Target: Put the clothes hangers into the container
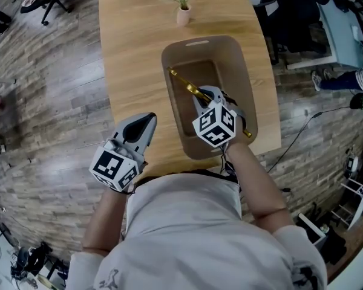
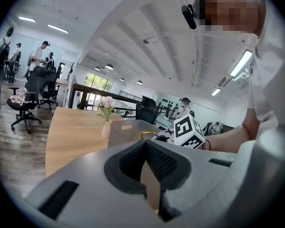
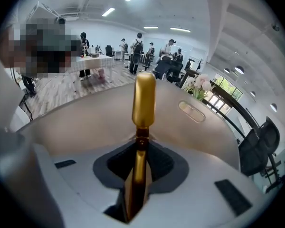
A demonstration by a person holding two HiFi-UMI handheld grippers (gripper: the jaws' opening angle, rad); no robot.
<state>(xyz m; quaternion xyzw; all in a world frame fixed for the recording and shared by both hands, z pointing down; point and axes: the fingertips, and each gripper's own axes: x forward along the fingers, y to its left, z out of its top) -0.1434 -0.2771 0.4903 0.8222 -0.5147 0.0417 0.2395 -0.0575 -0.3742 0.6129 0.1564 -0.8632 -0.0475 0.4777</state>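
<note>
Head view looks down on a wooden table (image 1: 133, 71) with a tan bin (image 1: 201, 43) on it. The right gripper (image 1: 206, 95) reaches into the bin. Its jaws squeeze a gold hanger (image 1: 186, 84). The hanger is tilted inside the bin, with one end near the far wall and the other end near the right rim. The left gripper (image 1: 149, 119) is over the table, just beside the bin. Its jaws are pressed together with nothing in them. A small vase of flowers (image 1: 183, 11) stands behind the bin.
</note>
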